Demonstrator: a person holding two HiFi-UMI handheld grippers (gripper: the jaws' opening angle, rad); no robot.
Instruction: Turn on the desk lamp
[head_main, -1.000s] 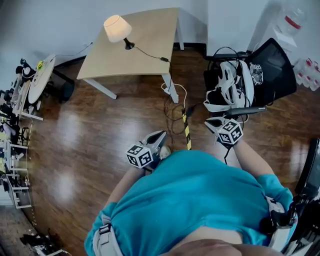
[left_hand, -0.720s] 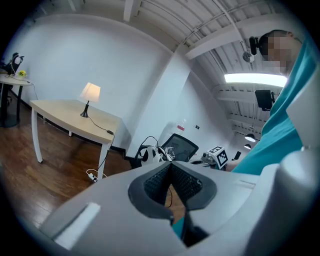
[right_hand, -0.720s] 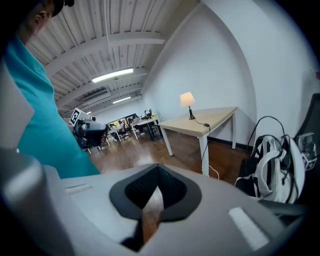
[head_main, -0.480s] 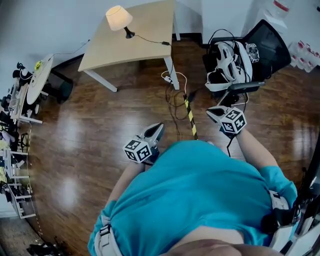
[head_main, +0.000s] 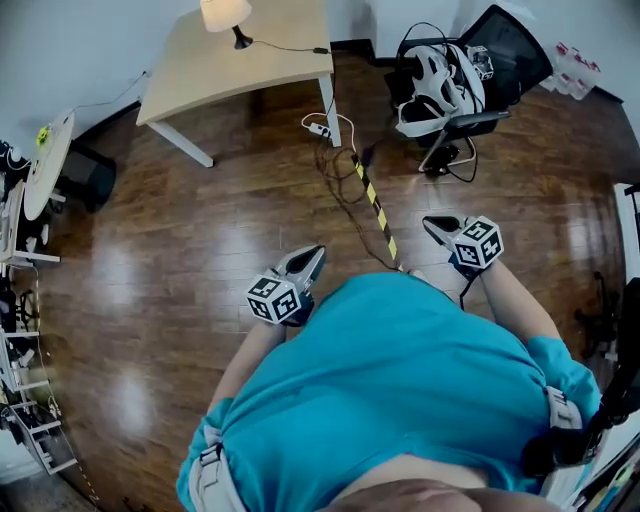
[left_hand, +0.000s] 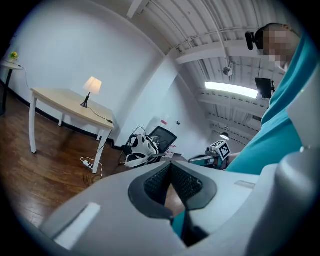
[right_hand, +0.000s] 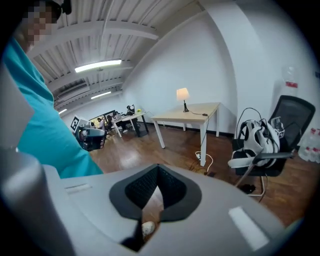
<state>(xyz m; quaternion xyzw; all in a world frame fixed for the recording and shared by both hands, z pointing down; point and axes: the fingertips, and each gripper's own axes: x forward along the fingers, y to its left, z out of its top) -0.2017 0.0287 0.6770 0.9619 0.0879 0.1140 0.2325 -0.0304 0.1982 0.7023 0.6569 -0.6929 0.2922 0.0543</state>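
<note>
The desk lamp (head_main: 225, 12), with a cream shade on a thin black stem, is lit and stands at the far end of a light wooden table (head_main: 250, 65) across the room. It also shows small and distant in the left gripper view as the lamp (left_hand: 92, 86) and in the right gripper view as the lamp (right_hand: 183, 94). My left gripper (head_main: 312, 256) and right gripper (head_main: 432, 222) are held close to my body, far from the table. Each is shut with nothing between its jaws.
A black chair (head_main: 505, 45) loaded with white gear stands right of the table. A power strip with tangled cables (head_main: 322, 130) and a yellow-black strip (head_main: 376, 206) lie on the wooden floor between me and the table. A round white table (head_main: 40, 165) sits far left.
The table and lamp have slid toward the top edge of the head view and look farther off. Both grippers stay near my body; the right one has shifted slightly right.
</note>
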